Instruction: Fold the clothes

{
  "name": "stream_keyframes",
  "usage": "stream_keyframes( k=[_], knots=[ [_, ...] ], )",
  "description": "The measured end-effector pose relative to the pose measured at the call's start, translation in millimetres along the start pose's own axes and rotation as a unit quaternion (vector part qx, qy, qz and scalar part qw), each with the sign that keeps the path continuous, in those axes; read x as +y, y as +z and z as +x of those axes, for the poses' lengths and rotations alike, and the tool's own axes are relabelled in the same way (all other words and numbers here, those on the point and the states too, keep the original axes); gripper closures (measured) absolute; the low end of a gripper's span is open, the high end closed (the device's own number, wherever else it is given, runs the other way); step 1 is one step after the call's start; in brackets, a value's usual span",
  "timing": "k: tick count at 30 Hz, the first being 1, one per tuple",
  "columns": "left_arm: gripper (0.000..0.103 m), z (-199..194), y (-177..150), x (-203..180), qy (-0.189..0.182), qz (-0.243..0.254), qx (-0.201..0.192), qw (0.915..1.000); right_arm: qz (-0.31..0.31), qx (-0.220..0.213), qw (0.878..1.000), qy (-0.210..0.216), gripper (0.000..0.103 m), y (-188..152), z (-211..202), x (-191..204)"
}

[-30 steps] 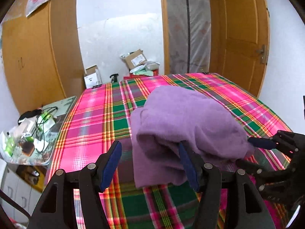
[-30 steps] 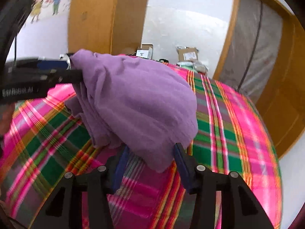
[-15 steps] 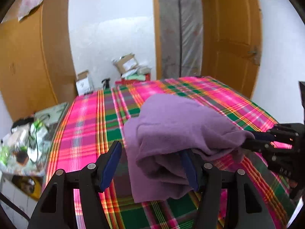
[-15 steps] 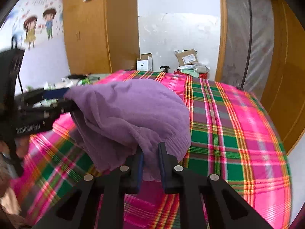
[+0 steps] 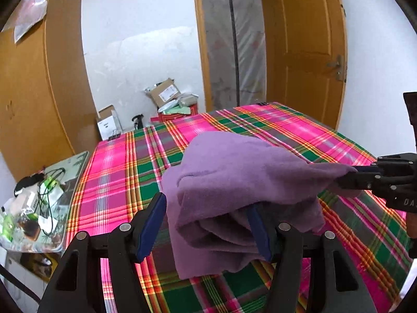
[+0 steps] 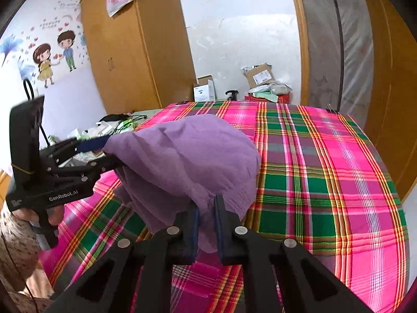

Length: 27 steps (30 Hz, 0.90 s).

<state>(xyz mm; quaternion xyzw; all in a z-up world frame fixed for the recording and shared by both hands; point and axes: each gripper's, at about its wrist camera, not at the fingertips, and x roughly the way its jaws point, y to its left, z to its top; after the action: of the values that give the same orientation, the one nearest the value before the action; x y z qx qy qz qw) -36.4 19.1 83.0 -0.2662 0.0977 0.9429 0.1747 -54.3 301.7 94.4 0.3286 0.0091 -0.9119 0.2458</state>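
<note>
A purple knit garment (image 5: 234, 172) (image 6: 187, 154) is bunched in a mound above the plaid bed cover (image 5: 117, 169) (image 6: 325, 182). In the right wrist view my right gripper (image 6: 206, 203) has its jaws closing, and a fold of the garment's near hem is pinched between the pads. The left wrist view shows that gripper (image 5: 349, 173) at the right, holding a stretched corner of cloth. My left gripper (image 5: 206, 203) (image 6: 109, 151) stands open and wide. The garment's edge lies between its fingers and drapes over the right finger, with the pads not pressing.
A cluttered side table (image 5: 31, 200) stands left of the bed. Cardboard boxes (image 5: 164, 95) sit on the floor beyond the bed's far end. A wooden wardrobe (image 6: 117, 52) and door (image 5: 307, 52) flank the room. A person's patterned sleeve (image 6: 15, 234) is at the lower left.
My right gripper's jaws went from wide apart to pinched on the garment's hem, and it rose and rolled, pulling the cloth taut. The left gripper stayed open and nearly still.
</note>
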Motion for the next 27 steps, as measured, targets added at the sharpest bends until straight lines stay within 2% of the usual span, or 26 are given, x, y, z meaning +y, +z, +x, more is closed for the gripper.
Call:
stream_keyframes(
  k=[3, 7, 12, 16, 21, 24, 25, 27],
  knots=[
    [0.039, -3.2, 2.0, -3.6, -0.002, 0.018, -0.01, 0.9998, -0.007, -0.008, 1.0, -0.013, 0.092, 1.1, 1.2, 4.5],
    [0.039, -0.8, 4.0, -6.0, 0.001, 0.041, -0.007, 0.9991, -0.005, -0.016, 1.0, -0.008, 0.092, 3.6, 0.3, 5.9],
    [0.039, 8.3, 4.2, -10.5, -0.003, 0.069, -0.005, 0.9976, -0.004, -0.014, 1.0, 0.008, 0.092, 4.8, 3.8, 7.4],
    [0.039, 20.1, 4.0, -12.6, 0.017, 0.079, 0.001, 0.9967, -0.011, -0.011, 1.0, 0.018, 0.092, 4.8, 8.3, 12.6],
    [0.039, 24.3, 3.3, -18.4, 0.015, 0.102, -0.008, 0.9946, 0.01, -0.027, 0.999, 0.033, 0.092, 8.6, 6.3, 9.8],
    [0.039, 29.6, 4.1, -17.4, 0.019, 0.102, -0.004, 0.9946, 0.002, -0.028, 0.999, 0.035, 0.092, 11.2, 8.3, 15.6],
    [0.041, 30.2, 4.5, -16.2, 0.018, 0.098, -0.004, 0.995, -0.002, -0.027, 0.999, 0.037, 0.092, 11.1, 9.0, 18.4],
    [0.054, 28.6, 5.0, -13.8, 0.01, 0.092, -0.008, 0.9957, -0.006, -0.025, 0.999, 0.036, 0.092, 10.2, 10.9, 22.1]
  ],
)
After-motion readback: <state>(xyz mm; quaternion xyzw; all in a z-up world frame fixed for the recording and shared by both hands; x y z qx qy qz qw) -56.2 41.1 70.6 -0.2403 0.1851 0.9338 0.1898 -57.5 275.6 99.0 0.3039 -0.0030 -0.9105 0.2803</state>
